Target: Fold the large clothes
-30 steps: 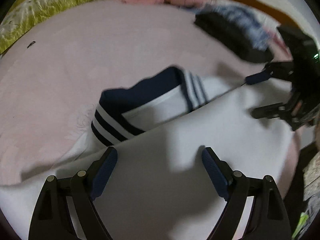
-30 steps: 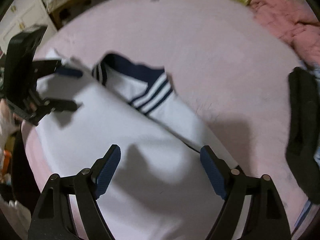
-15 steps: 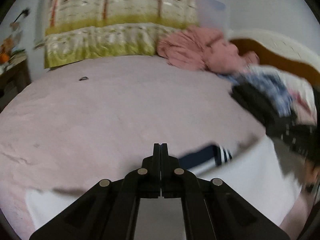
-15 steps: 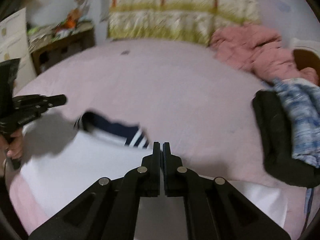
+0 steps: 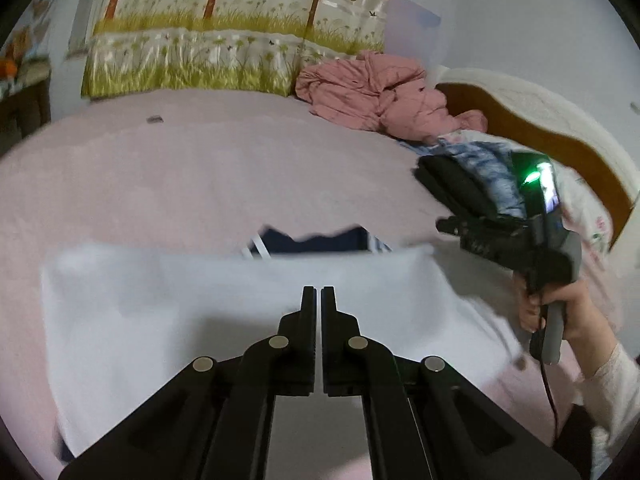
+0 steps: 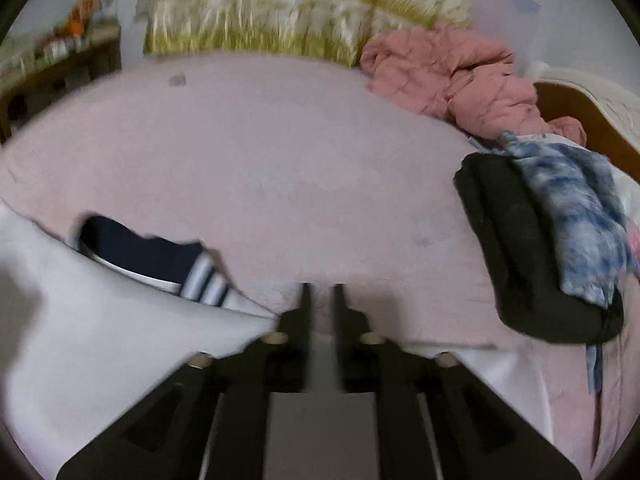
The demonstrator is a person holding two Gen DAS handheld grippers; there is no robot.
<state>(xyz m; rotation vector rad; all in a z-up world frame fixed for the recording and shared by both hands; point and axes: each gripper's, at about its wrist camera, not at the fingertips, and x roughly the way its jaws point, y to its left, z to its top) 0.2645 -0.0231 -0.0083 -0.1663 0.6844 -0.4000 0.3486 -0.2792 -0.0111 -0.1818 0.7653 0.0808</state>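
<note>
Fabric of the white garment lay folded on the bed since you clamped your left tool shut, while your right tool was reopening, empty.

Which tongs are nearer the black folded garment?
Right. The right tongs sit just left of the black garment; the left tongs are further left, over the white shirt.

white garment, pink bed, black clothes

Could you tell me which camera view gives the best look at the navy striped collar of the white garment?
The right wrist view: the navy collar and its stripes show unobstructed. The left wrist view shows only its top edge behind the white fold.
</note>
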